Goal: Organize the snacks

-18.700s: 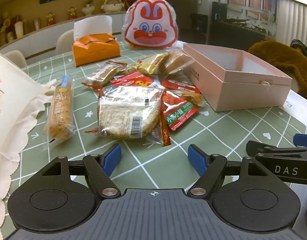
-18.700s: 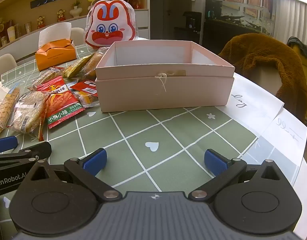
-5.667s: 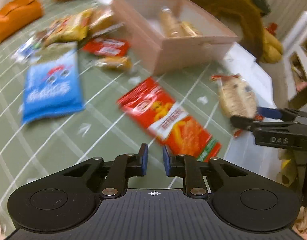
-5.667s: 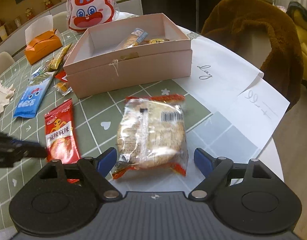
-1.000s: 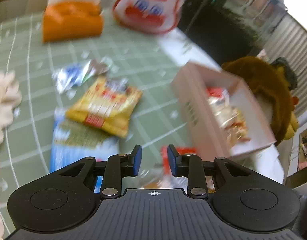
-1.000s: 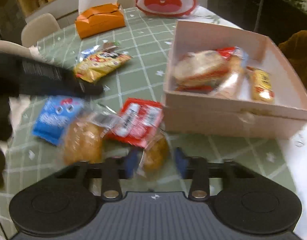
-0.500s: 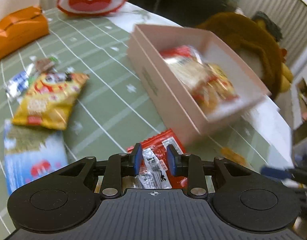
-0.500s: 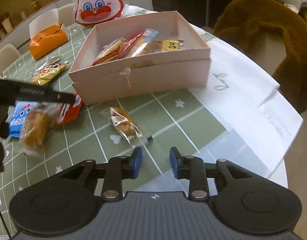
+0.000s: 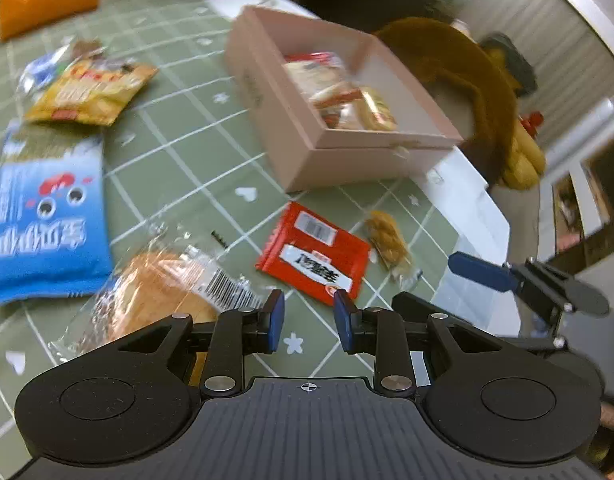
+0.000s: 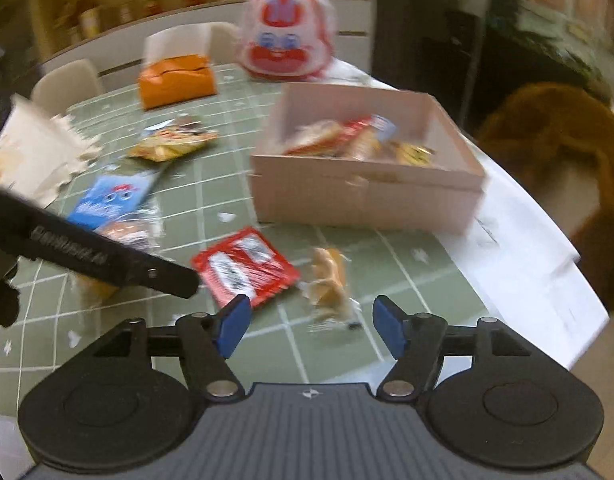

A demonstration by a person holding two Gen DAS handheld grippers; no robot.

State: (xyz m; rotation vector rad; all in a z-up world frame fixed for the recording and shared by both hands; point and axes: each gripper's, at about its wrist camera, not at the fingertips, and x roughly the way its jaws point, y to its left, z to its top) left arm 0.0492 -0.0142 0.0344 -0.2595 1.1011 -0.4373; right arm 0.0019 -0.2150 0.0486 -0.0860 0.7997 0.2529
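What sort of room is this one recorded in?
Probably a home dining area: a round table with a green cloth, pale chairs around it, and shelves of ornaments behind.

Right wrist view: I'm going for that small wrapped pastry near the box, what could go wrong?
The small pastry lies beside the red packet, so the right gripper's opening jaws, empty now, might catch both. The left gripper hovers near the same packet, so the two grippers could collide. The pink box already looks crowded.
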